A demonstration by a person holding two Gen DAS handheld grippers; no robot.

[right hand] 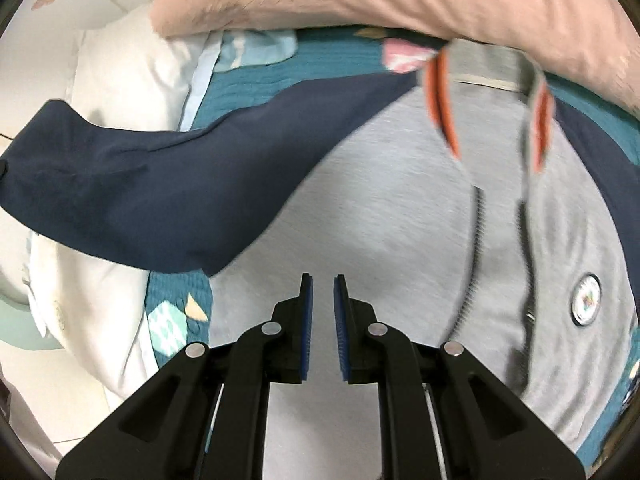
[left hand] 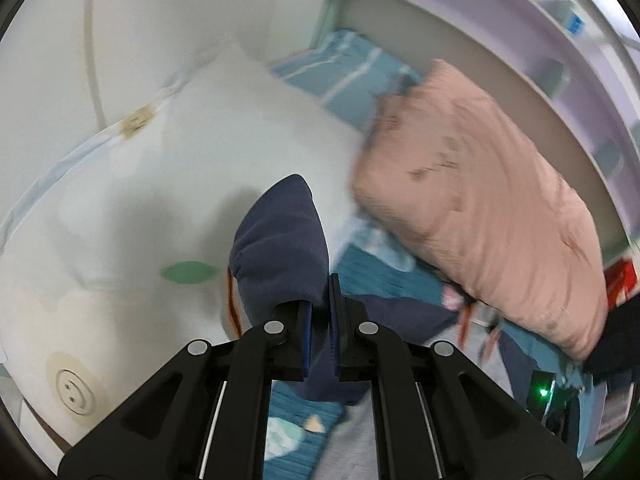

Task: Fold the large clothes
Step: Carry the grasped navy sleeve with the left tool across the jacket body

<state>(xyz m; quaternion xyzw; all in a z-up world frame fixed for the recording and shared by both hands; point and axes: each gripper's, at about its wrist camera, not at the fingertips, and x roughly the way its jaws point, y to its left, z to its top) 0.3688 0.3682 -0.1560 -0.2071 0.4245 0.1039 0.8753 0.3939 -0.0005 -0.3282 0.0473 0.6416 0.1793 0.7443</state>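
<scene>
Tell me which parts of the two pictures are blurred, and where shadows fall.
Left wrist view: the pink pillow is smeared by motion, the navy sleeve stays sharp and shadows the white pillow. Right wrist view: the orange-lined collar is blurred, edges bend from fisheye.

I am in a bedroom at home. Under my tools lies a bed (right hand: 240,80) spread with a teal quilted cover printed with small pale shapes. A white pillow (left hand: 168,168) with a green leaf and a smiley face on it fills the left of the left wrist view, and a plump pink pillow (left hand: 480,200) lies to the right of it. Along the upper right of that view runs a pale lilac shelf unit (left hand: 520,32) beside the bed. A white wall (left hand: 180,12) shows at upper left. A grey and navy zip jacket (right hand: 380,220) lies spread on the cover.
</scene>
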